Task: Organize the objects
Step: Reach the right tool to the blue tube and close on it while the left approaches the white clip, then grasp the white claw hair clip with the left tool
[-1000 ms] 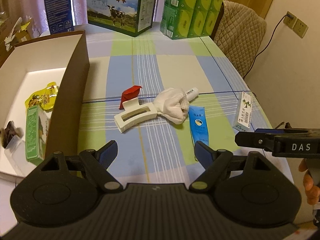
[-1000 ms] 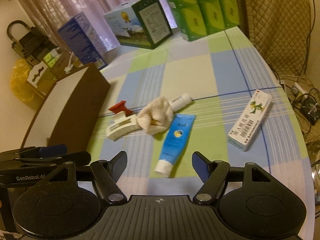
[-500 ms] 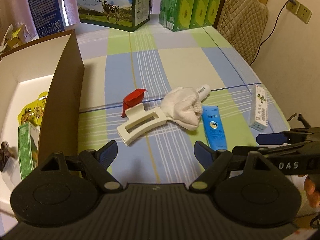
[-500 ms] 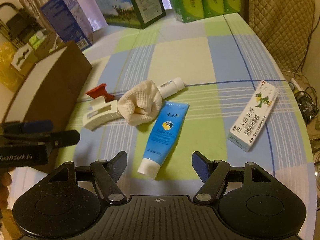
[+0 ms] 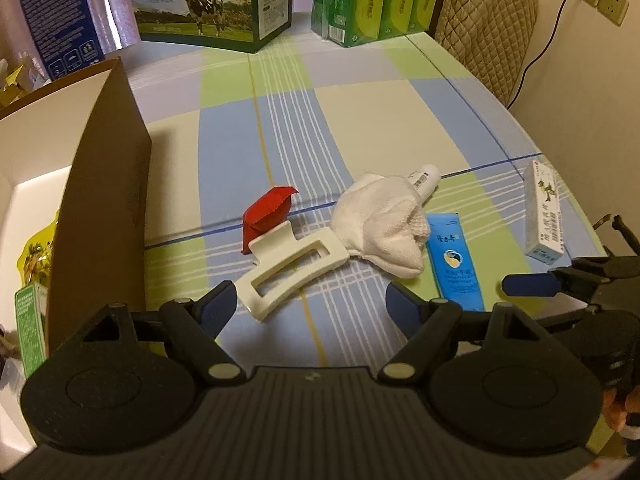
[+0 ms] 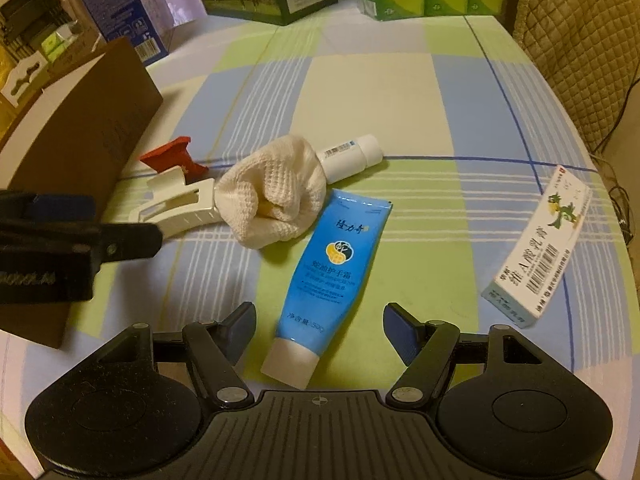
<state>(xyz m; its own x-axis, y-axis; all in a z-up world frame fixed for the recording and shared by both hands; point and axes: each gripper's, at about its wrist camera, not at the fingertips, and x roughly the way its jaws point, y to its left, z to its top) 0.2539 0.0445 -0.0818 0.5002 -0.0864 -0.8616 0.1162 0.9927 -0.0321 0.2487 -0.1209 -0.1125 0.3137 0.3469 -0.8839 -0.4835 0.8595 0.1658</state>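
A: At far left of the bench [image 5: 360, 120] — what's listed?

B: Item 1, brown cardboard box [image 5: 100, 184], open top, white inside. Contents: yellow snack pkt [image 5: 34, 256], green-label carton [image 5: 28, 320]. Other bits too hidden to ID.

A: Next, moving rt?

B: Left hand-held gripper [image 5: 310, 304], jaws wide, empty, low over the checked cloth. Cream hair claw [image 5: 292, 268] lies just ahead of its left finger; can't tell if touching. Item 3, red folded pkt [image 5: 266, 216], touching the claw's far side. Item 4, white knit cloth [image 6: 272, 192], bunched, against the claw's rt end. Item 5, white tube w/ barcode [image 6: 348, 154], partly under the cloth, cap pointing rt.

A: Centre-right?

B: Item 6, blue hand-cream tube [image 6: 332, 272], flat, cap end toward camera in rt wrist view, crimped end beside the cloth. Right hand-held gripper [image 6: 318, 328], jaws wide, nothing held, fingers either side of the tube's cap end, not touching.

A: Far rt?

B: Item 7, white ointment box [image 6: 540, 248], well apart from the rest, near bench edge. Back row: blue carton [image 5: 52, 12], milk box w/ cow [image 5: 212, 0], green tissue packs [image 5: 372, 0]. Quilted chair [image 5: 484, 28] behind.
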